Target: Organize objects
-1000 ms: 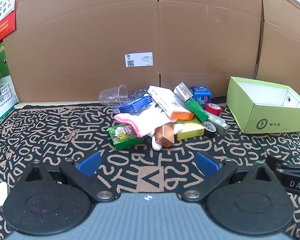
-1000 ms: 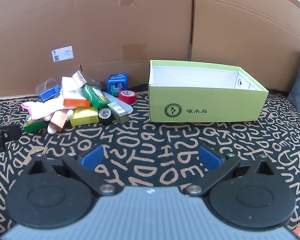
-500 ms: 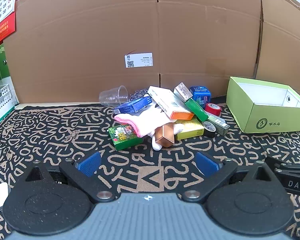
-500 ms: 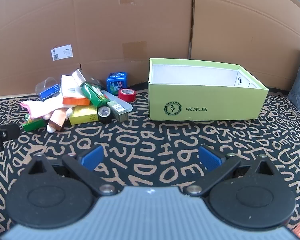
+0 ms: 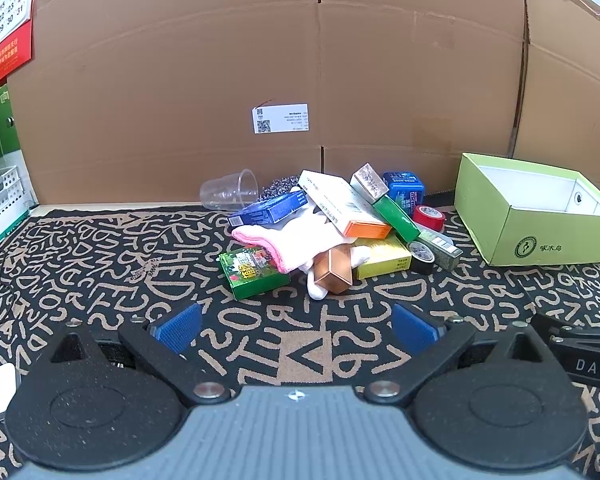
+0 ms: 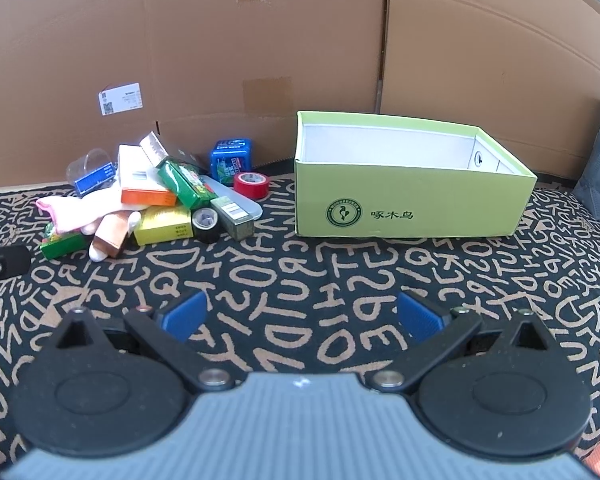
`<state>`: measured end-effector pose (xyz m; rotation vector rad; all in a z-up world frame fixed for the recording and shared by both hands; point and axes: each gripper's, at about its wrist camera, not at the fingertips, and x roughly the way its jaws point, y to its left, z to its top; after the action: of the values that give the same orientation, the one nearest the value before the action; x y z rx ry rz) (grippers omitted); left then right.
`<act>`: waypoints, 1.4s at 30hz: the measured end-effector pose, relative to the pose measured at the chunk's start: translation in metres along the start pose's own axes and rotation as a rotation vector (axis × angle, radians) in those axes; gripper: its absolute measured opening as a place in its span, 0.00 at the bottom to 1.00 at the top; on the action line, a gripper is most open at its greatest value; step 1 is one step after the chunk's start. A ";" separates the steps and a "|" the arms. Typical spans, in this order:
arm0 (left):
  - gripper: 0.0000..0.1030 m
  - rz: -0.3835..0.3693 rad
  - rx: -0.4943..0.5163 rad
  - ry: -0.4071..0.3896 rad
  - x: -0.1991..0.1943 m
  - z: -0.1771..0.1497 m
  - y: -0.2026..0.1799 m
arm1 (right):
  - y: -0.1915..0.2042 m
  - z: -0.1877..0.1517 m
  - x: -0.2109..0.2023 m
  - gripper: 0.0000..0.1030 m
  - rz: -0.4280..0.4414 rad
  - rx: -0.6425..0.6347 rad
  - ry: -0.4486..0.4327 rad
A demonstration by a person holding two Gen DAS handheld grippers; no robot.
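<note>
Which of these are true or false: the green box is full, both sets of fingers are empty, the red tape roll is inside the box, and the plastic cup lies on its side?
1. The green box is full. False: what shows of its white inside is bare.
2. The left gripper and right gripper hold nothing. True: both sets of fingers are spread wide.
3. The red tape roll is inside the box. False: it sits on the patterned mat beside the box.
4. The clear plastic cup lies on its side. True.
</note>
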<state>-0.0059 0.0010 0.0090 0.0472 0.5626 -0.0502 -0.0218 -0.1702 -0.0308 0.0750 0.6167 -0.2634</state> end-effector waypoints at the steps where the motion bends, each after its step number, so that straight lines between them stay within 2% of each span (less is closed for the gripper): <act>1: 1.00 -0.001 0.001 -0.001 0.000 0.000 0.000 | 0.000 0.000 0.000 1.00 0.000 -0.001 0.000; 42: 1.00 -0.013 0.021 0.016 0.005 -0.010 -0.001 | 0.003 -0.001 0.007 1.00 -0.005 -0.006 0.021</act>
<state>-0.0074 0.0008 -0.0021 0.0641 0.5789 -0.0688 -0.0161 -0.1685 -0.0362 0.0704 0.6386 -0.2656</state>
